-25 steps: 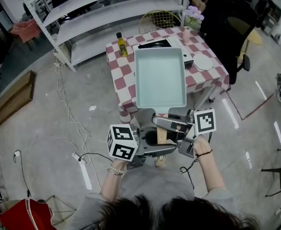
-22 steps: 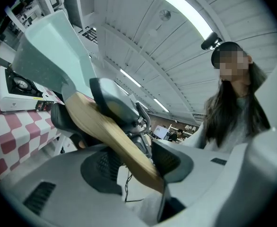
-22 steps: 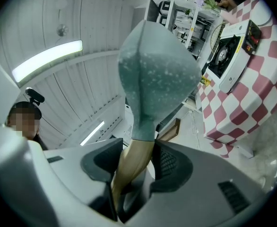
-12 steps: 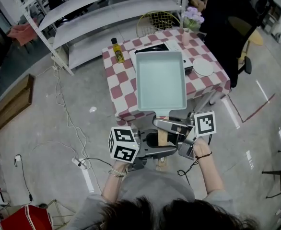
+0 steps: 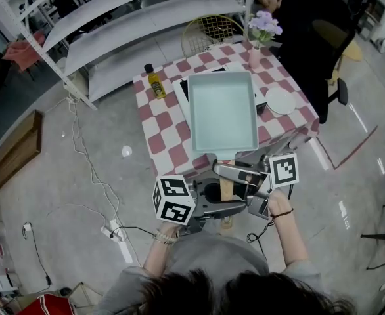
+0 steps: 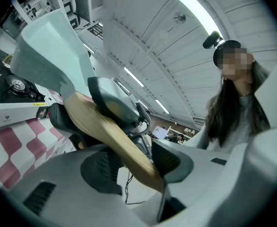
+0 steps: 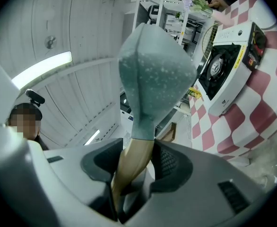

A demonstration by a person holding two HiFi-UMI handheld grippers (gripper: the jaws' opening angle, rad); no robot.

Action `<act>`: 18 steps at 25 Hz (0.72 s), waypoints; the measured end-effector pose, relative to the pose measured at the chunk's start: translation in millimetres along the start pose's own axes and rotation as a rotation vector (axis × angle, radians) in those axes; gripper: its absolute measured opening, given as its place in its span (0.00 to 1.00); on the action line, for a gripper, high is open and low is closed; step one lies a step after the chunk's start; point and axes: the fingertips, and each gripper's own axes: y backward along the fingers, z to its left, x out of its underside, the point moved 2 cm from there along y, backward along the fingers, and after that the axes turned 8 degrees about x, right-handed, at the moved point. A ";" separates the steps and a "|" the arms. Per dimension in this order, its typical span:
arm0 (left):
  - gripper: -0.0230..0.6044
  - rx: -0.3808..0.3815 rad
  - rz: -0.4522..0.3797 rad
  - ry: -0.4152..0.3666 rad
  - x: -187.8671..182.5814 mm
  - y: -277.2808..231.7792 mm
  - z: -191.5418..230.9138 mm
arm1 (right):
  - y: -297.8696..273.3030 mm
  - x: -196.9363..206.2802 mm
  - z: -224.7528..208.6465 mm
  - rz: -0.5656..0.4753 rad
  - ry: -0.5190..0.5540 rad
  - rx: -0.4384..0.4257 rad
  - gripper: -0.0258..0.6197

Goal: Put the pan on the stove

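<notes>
Checked tablecloth (image 5: 156, 126) ahead, white gas stove (image 7: 229, 86) on it. Rectangular teal pan (image 5: 223, 113) held aloft above, left gripper (image 6: 129, 160) and right gripper (image 7: 129, 169) both clamped on wooden handle (image 5: 225, 189). Keep level; centre over burner (image 7: 216, 67); lower gently.

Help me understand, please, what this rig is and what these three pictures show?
No robot here: a person holds a gripper in each hand, each carrying a marker cube and a camera. The wide picture comes from a camera on the person's head, looking down; the other two look along each gripper's fingers. The left gripper and right gripper are both closed on the wooden handle of a pale rectangular pan, held above a checked table. On it are a stove, a bottle, a plate and flowers. The pan is not on the stove yet.
</notes>
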 end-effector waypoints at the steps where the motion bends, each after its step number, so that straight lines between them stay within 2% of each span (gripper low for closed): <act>1: 0.35 0.003 -0.001 0.002 -3.4 0.6 4.9 | -0.7 -5.1 -3.3 -0.002 -0.003 0.001 0.34; 18: 0.35 0.024 0.013 0.036 -41.9 17.9 67.9 | -20.1 -66.4 -46.9 -0.028 -0.037 0.029 0.34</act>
